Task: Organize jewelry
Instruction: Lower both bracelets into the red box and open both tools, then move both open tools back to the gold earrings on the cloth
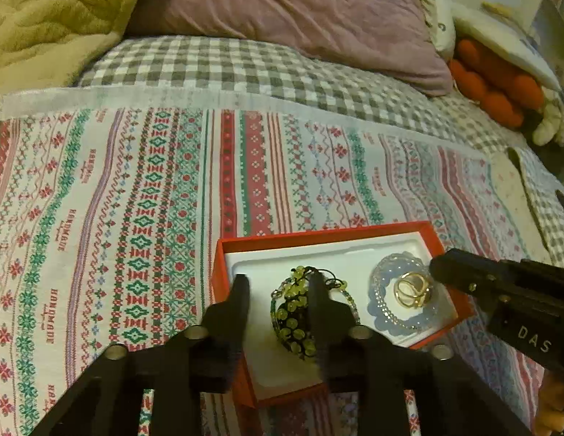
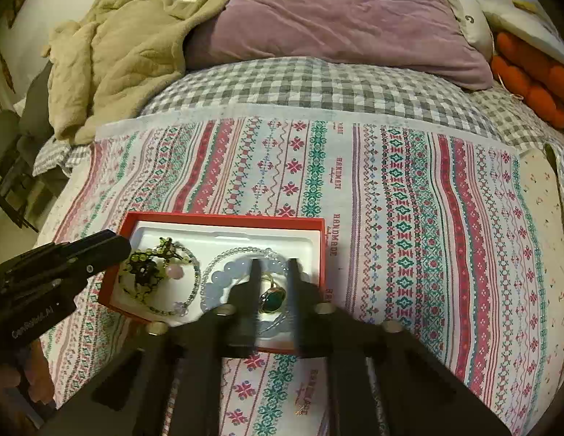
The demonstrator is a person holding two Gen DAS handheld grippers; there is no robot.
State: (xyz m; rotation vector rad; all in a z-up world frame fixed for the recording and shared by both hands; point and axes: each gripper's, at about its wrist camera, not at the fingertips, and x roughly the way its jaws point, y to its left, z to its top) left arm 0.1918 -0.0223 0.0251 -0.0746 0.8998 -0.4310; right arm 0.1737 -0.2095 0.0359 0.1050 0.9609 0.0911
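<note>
On the bed we see a striped cloth [image 2: 354,189] over a checked sheet [image 2: 300,83], with a purple pillow [image 2: 336,18] behind. The red box [image 2: 223,223] sits on the cloth. Our left gripper [image 1: 278,283] is spread above the green bracelet [image 1: 292,312]. Our right gripper [image 2: 272,267] is spread around the gold ring [image 2: 271,296], inside the blue bracelet [image 2: 222,279].

Both wrist views look steeply down, close, sharing the red box [image 1: 327,234].
</note>
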